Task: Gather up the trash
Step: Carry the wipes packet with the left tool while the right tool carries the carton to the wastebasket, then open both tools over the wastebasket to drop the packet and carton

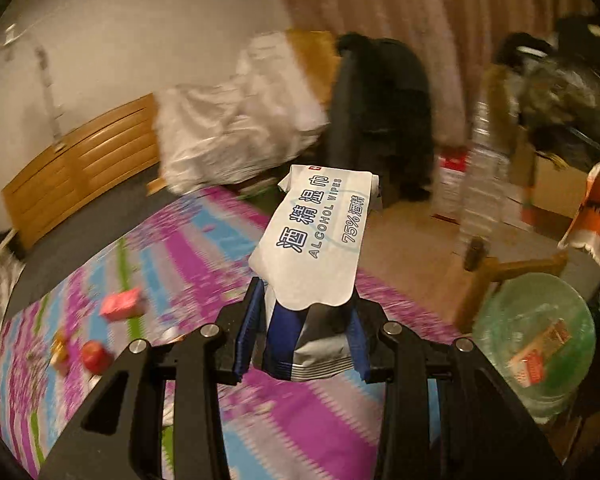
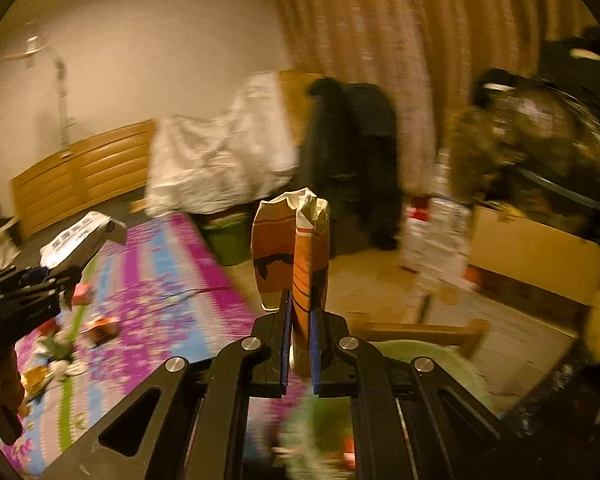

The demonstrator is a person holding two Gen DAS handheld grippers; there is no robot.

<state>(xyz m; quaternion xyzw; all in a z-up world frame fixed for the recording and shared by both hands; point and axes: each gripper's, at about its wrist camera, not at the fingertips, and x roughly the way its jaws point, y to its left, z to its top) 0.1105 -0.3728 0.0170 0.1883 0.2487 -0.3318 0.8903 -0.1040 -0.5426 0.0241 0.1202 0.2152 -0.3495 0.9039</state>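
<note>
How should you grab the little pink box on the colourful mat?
Judging from the blurred view, grip the pink box across its two long sides, coming down from above. It lies flat on the mat with bare mat around it, so the fingers should fit on either side.

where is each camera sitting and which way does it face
Left wrist: rides the left claw, looking along its fingers across the patterned mat; the claw grips an alcohol wipes pack.
Right wrist: rides the right claw, facing the same way; it pinches an orange paper wrapper, left claw at left edge.
Shared: mat, white bag, dark jacket, curtain, green bin.
</note>
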